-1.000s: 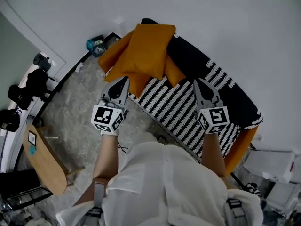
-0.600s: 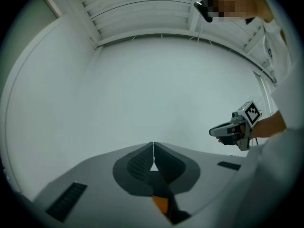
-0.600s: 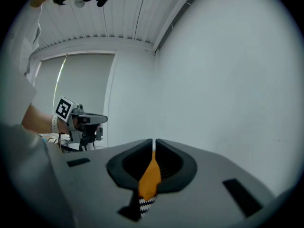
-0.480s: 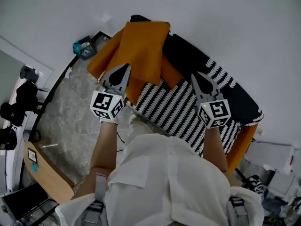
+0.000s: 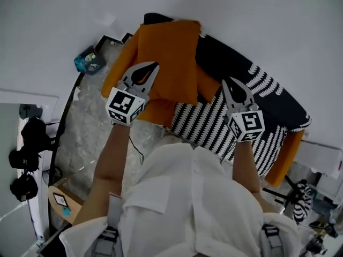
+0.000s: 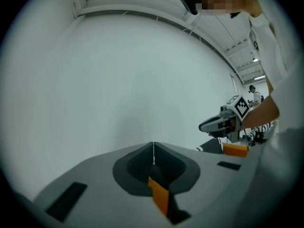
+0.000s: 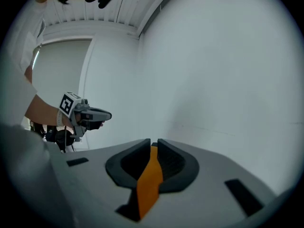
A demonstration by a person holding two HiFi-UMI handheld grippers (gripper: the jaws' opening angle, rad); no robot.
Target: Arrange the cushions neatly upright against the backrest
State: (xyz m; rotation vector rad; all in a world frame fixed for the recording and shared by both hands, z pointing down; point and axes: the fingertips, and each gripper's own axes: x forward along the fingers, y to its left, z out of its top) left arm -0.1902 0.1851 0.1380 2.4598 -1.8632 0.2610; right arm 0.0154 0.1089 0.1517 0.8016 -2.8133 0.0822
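We reach both arms forward over the sofa (image 5: 268, 143), our left gripper (image 5: 155, 65) clamped on a fold of the orange cushion (image 5: 166, 47) leaning on the backrest (image 5: 228, 55) at the sofa's left end, while our right gripper (image 5: 225, 82) has its jaws just opening around orange fabric.

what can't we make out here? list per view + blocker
Cushion count: head view, the top orange cushion covers those beneath.
Sofa seat front: head view, the person's torso hides it.
Left gripper cushion contact: left gripper view, its body hides all but an orange sliver.
Teal item on floor: head view, too small.
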